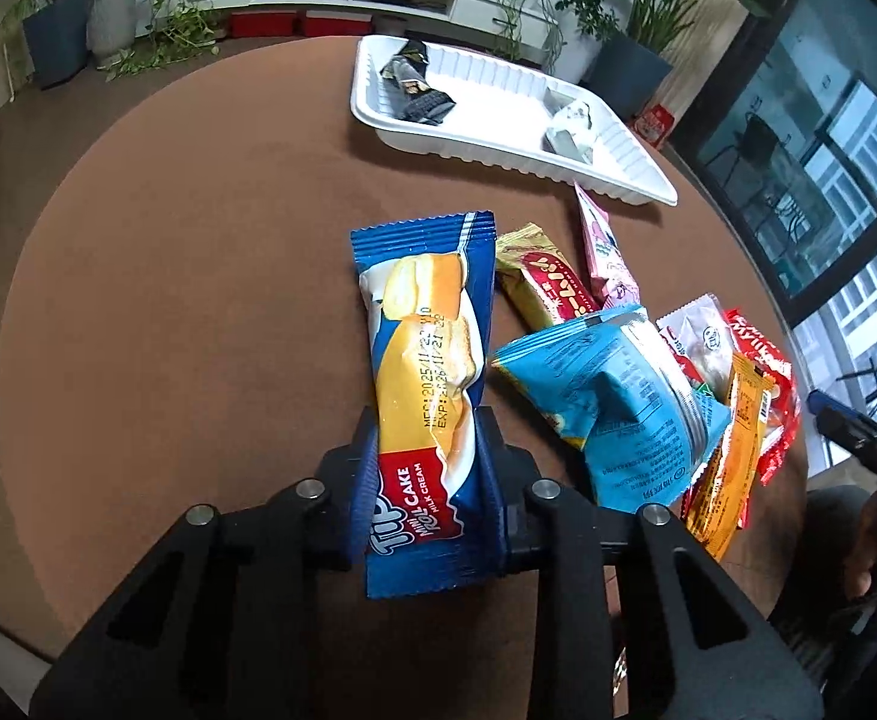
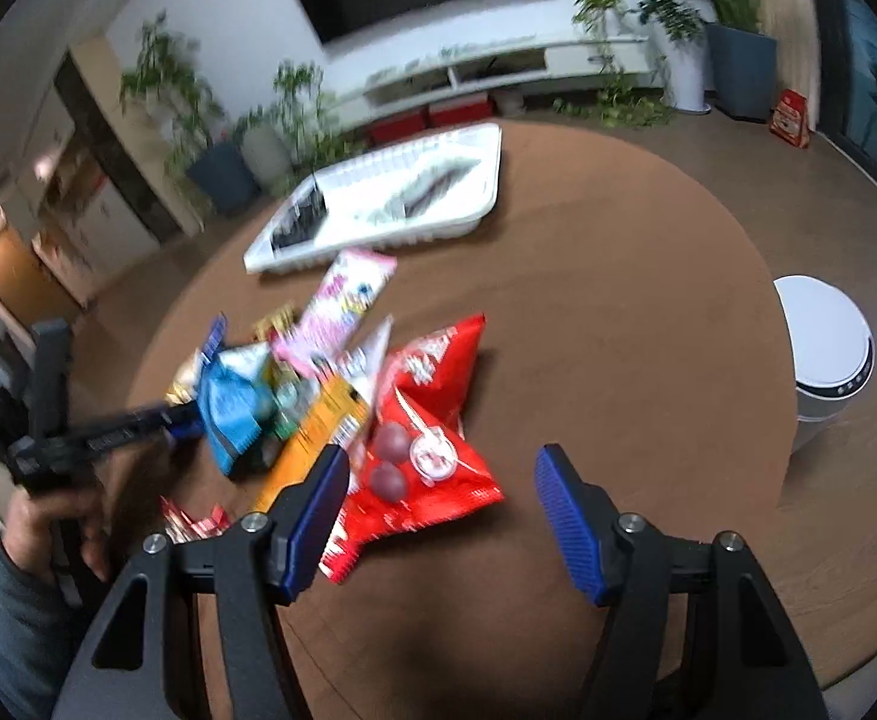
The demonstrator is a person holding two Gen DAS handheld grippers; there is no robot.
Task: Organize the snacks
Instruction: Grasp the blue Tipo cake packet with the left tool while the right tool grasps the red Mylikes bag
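Note:
My left gripper (image 1: 426,450) is shut on a blue Tipo mini roll cake packet (image 1: 423,360) and holds it lengthwise over the brown round table (image 1: 198,276). To its right lies a pile of snacks: a light blue packet (image 1: 612,396), a gold-and-red bar (image 1: 543,285), a pink packet (image 1: 603,252), an orange packet (image 1: 732,456). A white tray (image 1: 498,102) at the back holds a black packet (image 1: 417,87) and a silver one (image 1: 570,126). My right gripper (image 2: 441,510) is open, just above a red snack bag (image 2: 426,444).
In the right wrist view the white tray (image 2: 480,180) lies at the table's far side, the pink packet (image 2: 342,306) in front of it. A white round bin (image 2: 828,354) stands off the table's right edge. Potted plants and a low shelf line the wall.

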